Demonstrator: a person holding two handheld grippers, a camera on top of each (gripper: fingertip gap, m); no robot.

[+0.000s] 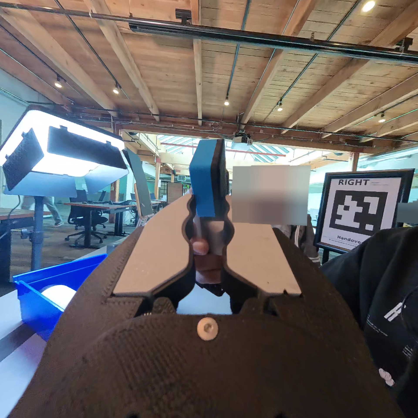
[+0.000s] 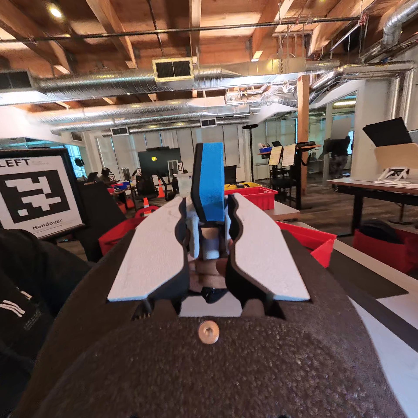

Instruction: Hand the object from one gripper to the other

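A foam block with one blue face and one black face [image 1: 202, 178] stands upright in the air. My left gripper [image 1: 209, 201] is shut on its lower end, and its fingers press both sides. In the right wrist view the block [image 2: 211, 181] rises between the tips of my right gripper [image 2: 207, 203]. The right jaws stand a little apart on either side of the block. The left gripper's pale fingertips [image 2: 194, 233] show inside that gap, clamped on the block's base. The two grippers face each other. A hand shows behind the fingers.
A blue bin [image 1: 40, 300] sits on the white table at lower left, under a lit light panel [image 1: 61, 158]. Framed marker signs [image 1: 359, 210] [image 2: 36, 194] stand at either side. Red bins [image 2: 255, 196] lie ahead of the right gripper. A dark sleeve [image 1: 373, 282] is close by. Left and right tips are no more than a few centimetres apart.
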